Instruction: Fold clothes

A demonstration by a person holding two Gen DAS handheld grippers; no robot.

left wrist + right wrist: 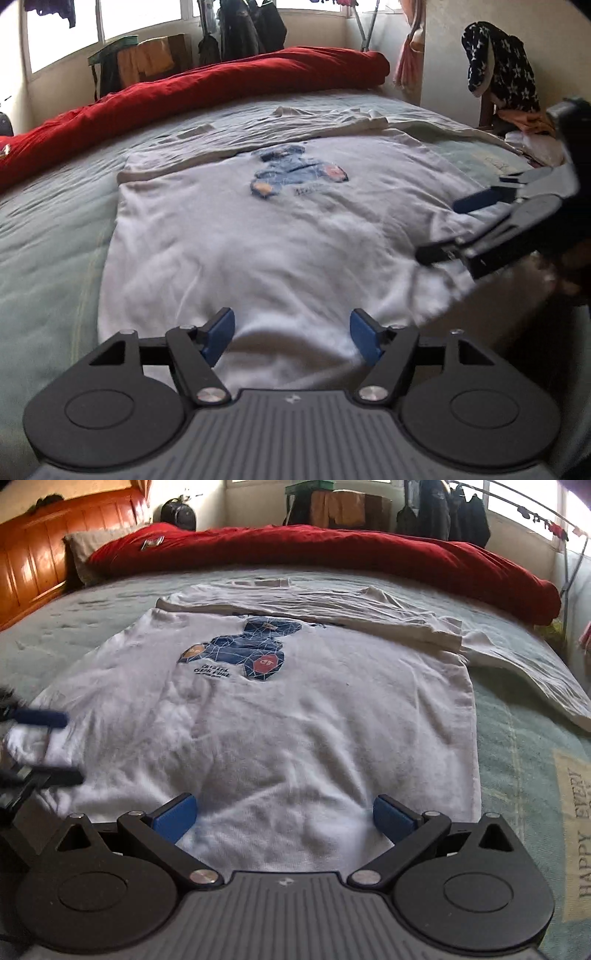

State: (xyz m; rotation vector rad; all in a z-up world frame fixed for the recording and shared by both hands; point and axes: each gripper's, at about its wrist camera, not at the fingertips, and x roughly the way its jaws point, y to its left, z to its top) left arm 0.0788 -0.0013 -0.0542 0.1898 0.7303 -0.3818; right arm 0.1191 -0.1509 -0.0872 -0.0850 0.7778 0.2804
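A white T-shirt [280, 716] is lying spread flat, print up, on the bed [524, 738]; no fold is being shown yet. Both the left hand-held gripper [291, 336] and right hand-held gripper [284, 816] are being held spread over its near hem, nothing being pinched.

A T-shirt [266, 723] lies flat on the bed [517, 760] with a second shirt [332, 605] spread just behind it, overlapping its far edge, and a rolled duvet [332, 554] along the bed's far side, a headboard [44, 554] at left.
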